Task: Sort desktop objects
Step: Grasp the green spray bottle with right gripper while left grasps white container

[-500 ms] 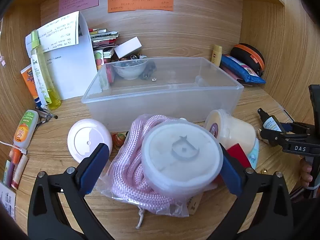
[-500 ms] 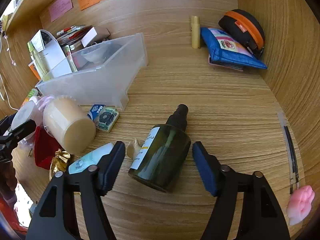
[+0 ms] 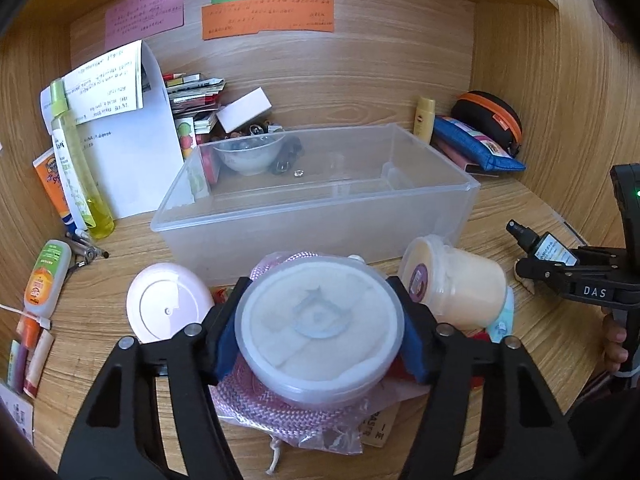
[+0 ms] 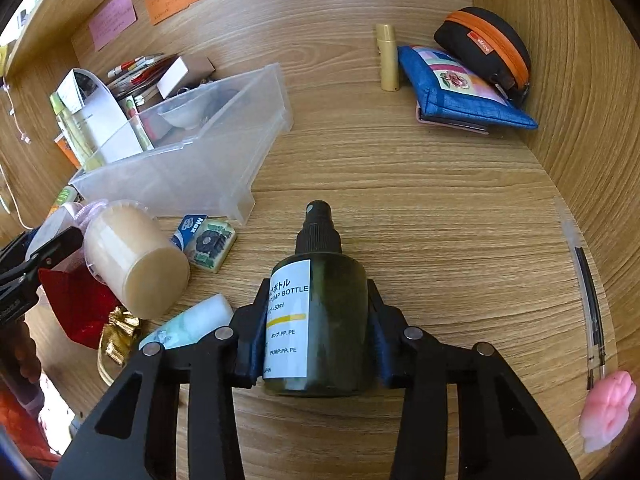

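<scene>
While clamped, the pump bottle (image 4: pixel 318 320) looks dark green — white-labelled

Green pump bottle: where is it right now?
In the right wrist view, the green pump bottle sits clamped between the pads of the right hand-held gripper, nozzle pointing away, over the desk right of the clear plastic bin.

We see each hand-held gripper built of black plastic arms with slotted cut-outs, silver pivot screws and dark blue finger pads (image 3: pixel 226 340). At three o'clock in the left view, the right hand-held gripper (image 3: pixel 560 270) carries white "DAS" lettering and a small green light.
</scene>
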### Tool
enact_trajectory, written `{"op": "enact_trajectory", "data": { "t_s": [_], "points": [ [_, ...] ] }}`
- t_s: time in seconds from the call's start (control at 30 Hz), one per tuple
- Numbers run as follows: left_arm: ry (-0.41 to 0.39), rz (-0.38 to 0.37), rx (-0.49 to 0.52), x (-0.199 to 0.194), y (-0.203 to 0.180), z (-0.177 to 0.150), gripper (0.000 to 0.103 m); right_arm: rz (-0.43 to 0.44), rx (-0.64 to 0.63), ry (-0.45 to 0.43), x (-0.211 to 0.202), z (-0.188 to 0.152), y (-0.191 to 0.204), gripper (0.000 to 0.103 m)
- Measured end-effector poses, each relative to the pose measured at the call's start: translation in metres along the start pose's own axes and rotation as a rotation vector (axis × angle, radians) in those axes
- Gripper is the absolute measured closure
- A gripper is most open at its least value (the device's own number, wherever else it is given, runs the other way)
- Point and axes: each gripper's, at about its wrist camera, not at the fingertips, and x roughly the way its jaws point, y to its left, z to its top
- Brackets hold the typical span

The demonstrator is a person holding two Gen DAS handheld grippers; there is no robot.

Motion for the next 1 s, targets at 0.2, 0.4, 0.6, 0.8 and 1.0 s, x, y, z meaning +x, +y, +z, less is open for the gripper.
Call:
{"op": "enact_trajectory", "data": {
  "t_s": [0.2,0.4,0.6,0.8,1.0],
  "points": [
    [-0.007,-0.003,-0.02,-0.004,0.006,0.002,0.038,-0.003,-0.01,-0.033,-0.01,0.004,0.005,0.065],
    [-0.034,-0.011,-0.039,-0.014,0.013,0.007,0.038,0.013,-0.01,-0.073,-0.024,0.016,0.011,0.065],
    [-0.068,-0.007,-0.035,-0.024,0.021,0.018,0.038,0.026,-0.034,-0.114,-0.037,0.03,0.026,0.065],
    [-0.107,0.003,-0.027,-0.033,0.032,0.031,0.038,0.043,-0.093,-0.163,-0.049,0.049,0.046,0.065],
    [-0.131,-0.002,-0.033,-0.038,0.051,0.048,0.038,0.085,-0.134,-0.177,-0.05,0.066,0.064,0.065]
  ]
}}
